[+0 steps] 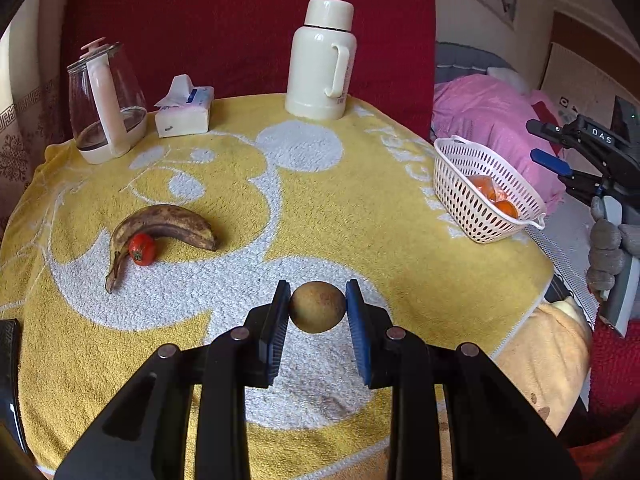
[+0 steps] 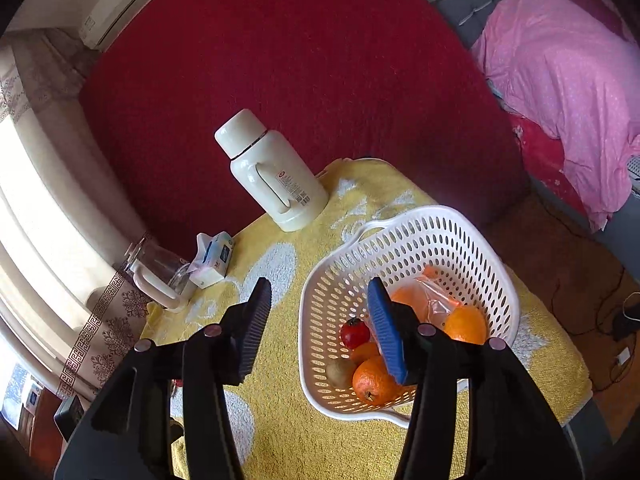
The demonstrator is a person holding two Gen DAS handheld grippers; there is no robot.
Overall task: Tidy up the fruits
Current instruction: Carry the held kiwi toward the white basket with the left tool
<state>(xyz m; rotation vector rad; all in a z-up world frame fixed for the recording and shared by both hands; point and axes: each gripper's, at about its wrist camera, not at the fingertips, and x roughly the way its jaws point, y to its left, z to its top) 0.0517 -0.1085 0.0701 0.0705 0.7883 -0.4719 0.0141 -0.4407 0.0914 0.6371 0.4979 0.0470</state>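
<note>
The left gripper [image 1: 318,306] clamps a small round brownish fruit [image 1: 317,307] (a kiwi, likely) at its widest girth, lifted over the near edge of the yellow terry towel [image 1: 360,208]. It looks light, firm and matte, and over-squeezing could bruise it. The right gripper [image 2: 320,328] is released above the perforated plastic basket [image 2: 400,232] at the right edge; 1 spotted banana [image 1: 160,226] and 1 glossy tomato [image 1: 142,249] wait left.

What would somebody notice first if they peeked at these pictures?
Probably the round brown fruit pinched in the left tool, right up front above the yellow towel. Then the white basket of oranges at the table's right edge, and the spotty banana curled around a tomato on the left.
</note>
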